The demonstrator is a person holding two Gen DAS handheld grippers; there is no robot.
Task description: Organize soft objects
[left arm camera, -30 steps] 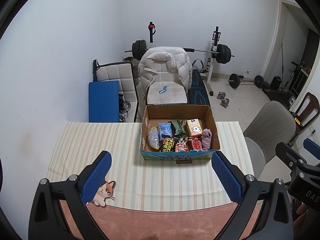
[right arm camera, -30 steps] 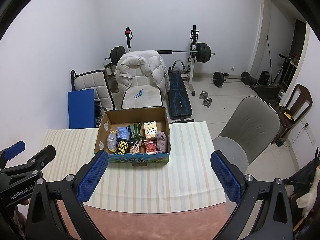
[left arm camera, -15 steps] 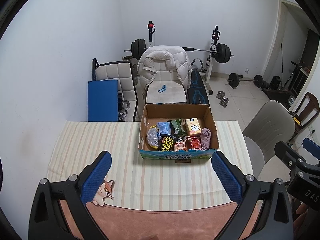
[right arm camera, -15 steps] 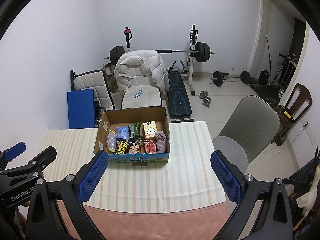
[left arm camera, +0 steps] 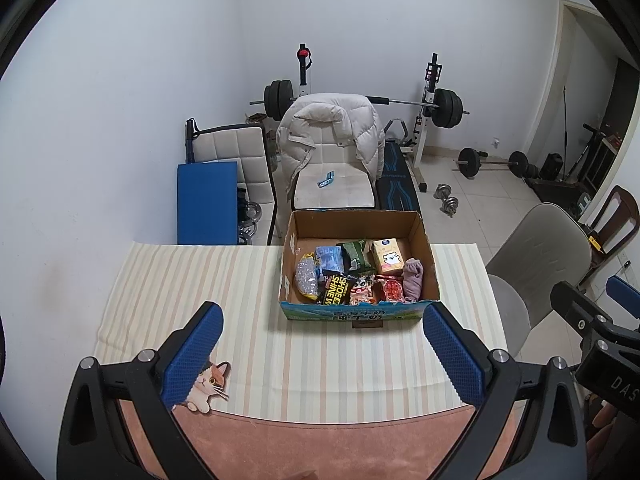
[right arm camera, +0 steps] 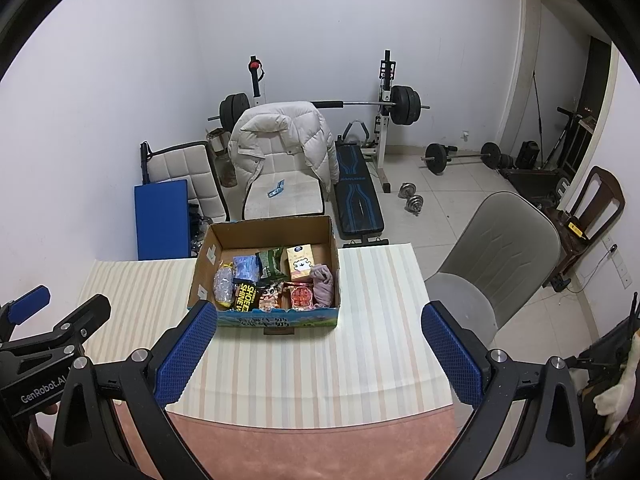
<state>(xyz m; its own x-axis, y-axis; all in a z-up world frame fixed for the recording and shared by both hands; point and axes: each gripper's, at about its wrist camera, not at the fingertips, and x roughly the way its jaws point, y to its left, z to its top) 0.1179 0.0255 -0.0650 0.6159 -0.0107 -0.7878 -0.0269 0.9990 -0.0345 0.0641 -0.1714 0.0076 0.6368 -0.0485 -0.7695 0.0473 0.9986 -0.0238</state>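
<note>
On the table (left arm camera: 320,360), covered by a striped cloth, an open cardboard box (left arm camera: 357,312) stands toward the far edge. Inside it lie soft and packaged things packed close together: a pinkish-purple cloth (left arm camera: 413,282) bunched against the right wall, an orange carton (left arm camera: 386,256) with a bear face just left of it, a green packet (left arm camera: 353,254), a blue packet (left arm camera: 329,257), a black packet (left arm camera: 335,290) with yellow lettering, a red packet (left arm camera: 393,289) and a clear bag (left arm camera: 306,281) at the left end. The left gripper (left arm camera: 322,354) hovers above the near part of the table with its blue-padded fingers spread wide and nothing between them. The right gripper (right arm camera: 318,350) hangs beside it at a similar height, likewise spread wide and holding nothing; the box sits ahead between its fingers. A cat sticker (left arm camera: 210,384) shows at the cloth's near left edge. Beyond the table a white puffer jacket (left arm camera: 330,128) drapes over a chair, with a barbell rack (left arm camera: 364,100) behind.
</note>
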